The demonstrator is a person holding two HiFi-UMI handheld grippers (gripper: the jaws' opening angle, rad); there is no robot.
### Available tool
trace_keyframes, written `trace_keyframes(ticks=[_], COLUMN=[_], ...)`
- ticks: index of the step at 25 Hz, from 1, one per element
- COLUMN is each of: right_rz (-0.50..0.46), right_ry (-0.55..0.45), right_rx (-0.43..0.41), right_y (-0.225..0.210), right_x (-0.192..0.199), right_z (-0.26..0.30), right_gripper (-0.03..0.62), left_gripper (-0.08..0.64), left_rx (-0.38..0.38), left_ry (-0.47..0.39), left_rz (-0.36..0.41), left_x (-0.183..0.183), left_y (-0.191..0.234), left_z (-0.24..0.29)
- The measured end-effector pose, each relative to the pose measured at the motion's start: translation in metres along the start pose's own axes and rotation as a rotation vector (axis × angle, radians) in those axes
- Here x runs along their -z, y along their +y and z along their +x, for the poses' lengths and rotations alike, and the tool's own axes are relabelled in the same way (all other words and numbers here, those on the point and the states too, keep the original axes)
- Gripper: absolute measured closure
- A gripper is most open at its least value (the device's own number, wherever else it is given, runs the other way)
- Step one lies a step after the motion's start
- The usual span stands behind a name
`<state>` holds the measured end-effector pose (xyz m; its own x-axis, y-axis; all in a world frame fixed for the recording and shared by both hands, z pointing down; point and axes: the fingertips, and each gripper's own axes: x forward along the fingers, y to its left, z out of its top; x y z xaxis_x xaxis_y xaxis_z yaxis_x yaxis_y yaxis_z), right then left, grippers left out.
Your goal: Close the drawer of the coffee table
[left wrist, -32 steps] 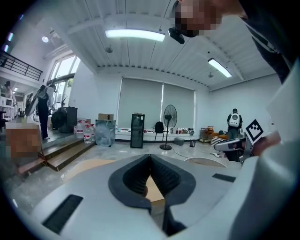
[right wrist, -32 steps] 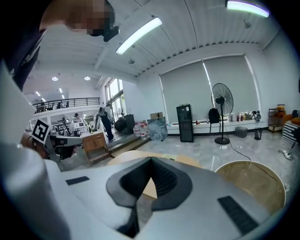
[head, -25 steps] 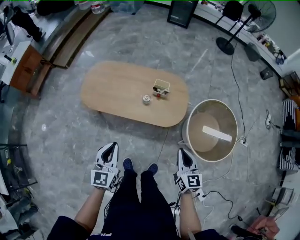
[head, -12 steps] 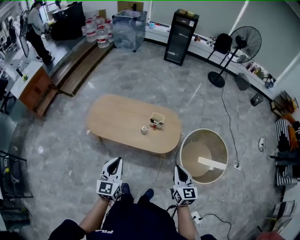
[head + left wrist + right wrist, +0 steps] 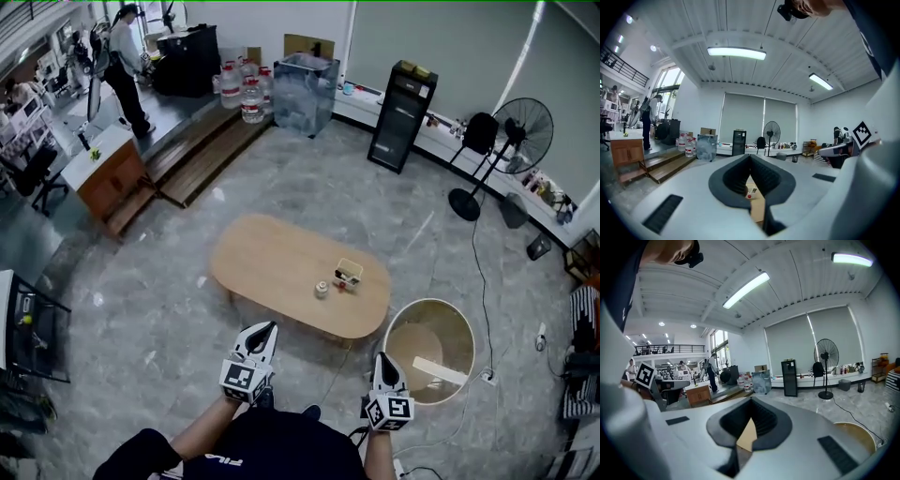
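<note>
I hold my left tool (image 5: 268,328) and my right tool (image 5: 382,357) side by side above the grey stone floor (image 5: 141,319), each with its jaws pressed together on nothing. The oval light-wood coffee table (image 5: 272,262) stands ahead of both, well apart from them. A small white basket (image 5: 349,273) and a small round pale object (image 5: 322,290) sit on top, and I cannot make out its drawer.

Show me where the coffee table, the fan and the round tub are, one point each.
coffee table (image 5: 267,262): head view, bare left part of its top.
fan (image 5: 522,123): head view, middle of its head.
round tub (image 5: 410,345): head view, bare inner floor.
</note>
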<state>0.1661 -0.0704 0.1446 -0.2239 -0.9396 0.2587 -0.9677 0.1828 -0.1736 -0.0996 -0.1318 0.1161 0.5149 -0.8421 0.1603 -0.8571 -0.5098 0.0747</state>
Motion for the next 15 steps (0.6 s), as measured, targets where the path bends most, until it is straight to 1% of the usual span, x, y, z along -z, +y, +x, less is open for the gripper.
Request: trace_keyframes(ticks=[4, 7, 11, 15], right_rz=[0.007, 0.003, 0.003, -0.009], right_ry=[-0.010, -0.009, -0.015, -0.019], right_rx=[-0.002, -0.003, 0.006, 0.011], right_y=[0.0091, 0.0070, 0.0107, 0.0088], right_x=[-0.0009, -0.0040, -0.0037, -0.0023], right_z=[-0.0007, 0.0022, -0.0007, 0.0000], right_gripper=[0.565, 0.565, 0.565, 0.565], left_gripper=[0.534, 0.534, 0.534, 0.534], left_rx=[0.005, 0.006, 0.029, 0.021], left_ry=[-0.007, -0.024, -0.016, -0.014], left_rz=[0.015, 0.011, 0.009, 0.001], left_x=[-0.0033, -0.0058, -0.0036, 0.0008], left_y=[0.0037, 0.0026, 0.0027, 0.0043], left_z=[-0.0054, -0.0034, -0.0009, -0.0019])
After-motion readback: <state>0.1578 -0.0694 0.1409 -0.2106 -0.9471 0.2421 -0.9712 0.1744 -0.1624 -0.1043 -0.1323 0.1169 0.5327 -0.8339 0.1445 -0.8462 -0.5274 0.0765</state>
